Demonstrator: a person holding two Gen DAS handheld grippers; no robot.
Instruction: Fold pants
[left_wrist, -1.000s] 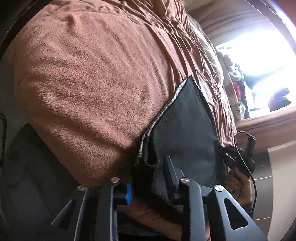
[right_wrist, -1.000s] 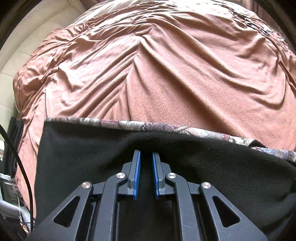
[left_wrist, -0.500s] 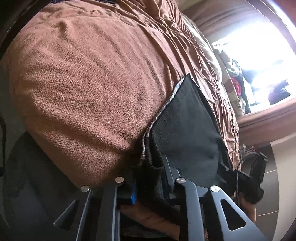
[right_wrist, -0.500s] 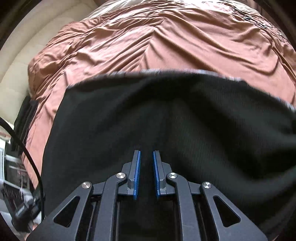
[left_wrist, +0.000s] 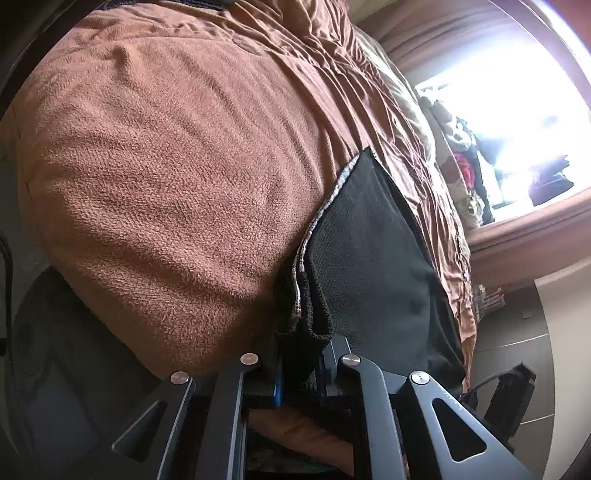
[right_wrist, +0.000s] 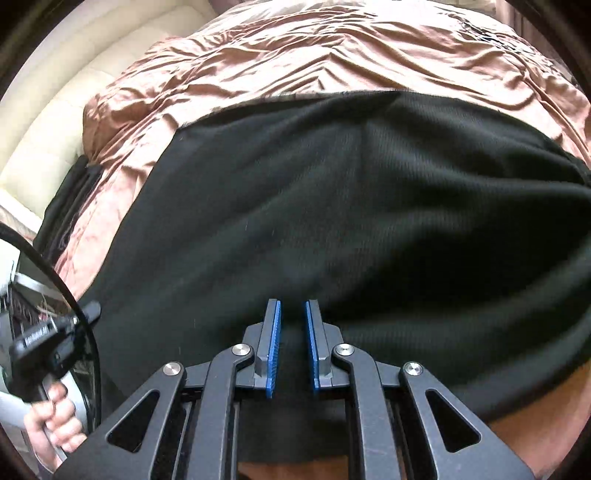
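The black pants (left_wrist: 369, 251) lie on the brown bedspread, with a patterned band (left_wrist: 325, 206) along one edge. My left gripper (left_wrist: 301, 365) is shut on a bunched corner of the pants at the near edge of the bed. In the right wrist view the black pants (right_wrist: 332, 206) fill the middle of the frame. My right gripper (right_wrist: 293, 332) stands over them with its blue pads (right_wrist: 275, 347) a narrow gap apart and black cloth between them. The left gripper (right_wrist: 48, 332) and the hand that holds it show at the lower left of the right wrist view.
The brown bedspread (left_wrist: 177, 177) covers the bed and is wrinkled farther back (right_wrist: 332, 48). A cream padded headboard (right_wrist: 74, 92) is at the left. A bright window (left_wrist: 517, 122) with clothes piled on its sill is at the right. Tiled floor (left_wrist: 524, 332) lies beside the bed.
My right gripper has pulled back, and the black cloth now spreads over much more of its view, hiding the patterned band. My left gripper keeps its hold and has shifted only slightly.
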